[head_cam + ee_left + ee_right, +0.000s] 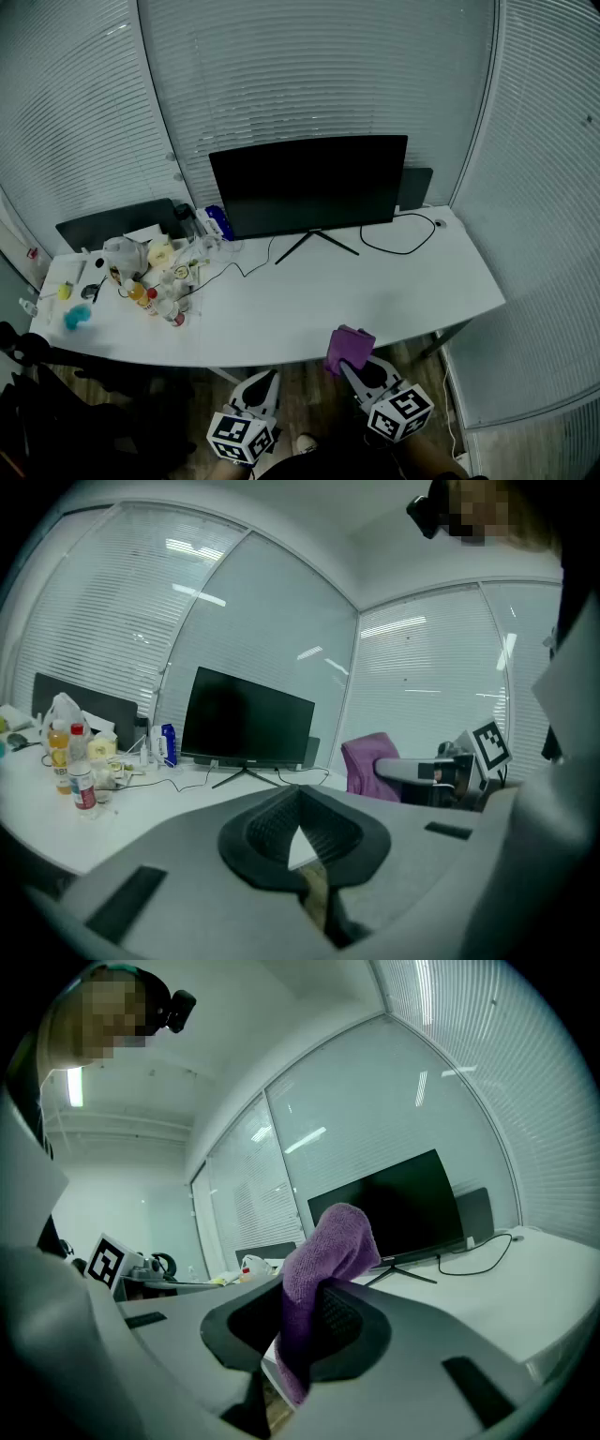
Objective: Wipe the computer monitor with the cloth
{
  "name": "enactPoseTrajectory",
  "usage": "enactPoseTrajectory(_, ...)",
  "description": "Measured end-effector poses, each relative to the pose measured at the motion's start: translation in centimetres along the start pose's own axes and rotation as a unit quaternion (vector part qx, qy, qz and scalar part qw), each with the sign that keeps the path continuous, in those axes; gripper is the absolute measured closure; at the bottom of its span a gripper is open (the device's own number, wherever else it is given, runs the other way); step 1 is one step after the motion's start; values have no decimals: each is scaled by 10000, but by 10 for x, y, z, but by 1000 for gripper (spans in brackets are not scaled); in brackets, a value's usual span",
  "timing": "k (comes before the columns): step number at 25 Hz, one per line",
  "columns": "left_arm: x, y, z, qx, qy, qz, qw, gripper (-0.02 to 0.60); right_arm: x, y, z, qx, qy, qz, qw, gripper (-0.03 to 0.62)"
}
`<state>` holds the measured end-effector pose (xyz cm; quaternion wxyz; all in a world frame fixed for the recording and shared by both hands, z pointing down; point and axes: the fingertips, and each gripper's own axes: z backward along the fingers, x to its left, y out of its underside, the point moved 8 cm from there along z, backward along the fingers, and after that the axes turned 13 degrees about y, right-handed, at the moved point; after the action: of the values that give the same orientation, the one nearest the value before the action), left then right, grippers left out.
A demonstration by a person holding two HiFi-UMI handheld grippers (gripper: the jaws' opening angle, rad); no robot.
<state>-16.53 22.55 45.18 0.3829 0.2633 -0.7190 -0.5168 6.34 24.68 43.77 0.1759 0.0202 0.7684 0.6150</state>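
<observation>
A black computer monitor [309, 186] stands switched off on its V-shaped foot at the back of the white desk [375, 291]. It also shows in the left gripper view as the monitor [248, 716] and in the right gripper view as the monitor [398, 1204]. My right gripper [359, 371] is below the desk's front edge, shut on a purple cloth [349, 347]. That cloth [328, 1241] sticks up from the right gripper [300, 1326]. To its left, my left gripper [264, 382] is shut on nothing. From the left gripper [300, 832] I see the cloth [367, 761] at the right.
Several bottles and small items [155, 281] crowd the desk's left part, beside a dark flat screen [117, 223] and a blue box [217, 223]. A black cable [398, 246] loops right of the monitor's foot. Blinds cover the glass walls behind. Wooden floor lies under the grippers.
</observation>
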Motion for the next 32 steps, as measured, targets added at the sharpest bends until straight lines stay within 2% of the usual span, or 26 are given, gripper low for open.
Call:
enactPoseTrajectory(15, 3, 2, -5, 10, 81, 43, 10000, 577, -5, 2, -4, -89, 2, -194, 9998, 514)
enactPoseTrajectory(32, 10, -10, -27, -22, 410, -76, 9991, 577, -7, -6, -12, -140, 168, -34, 9998, 514)
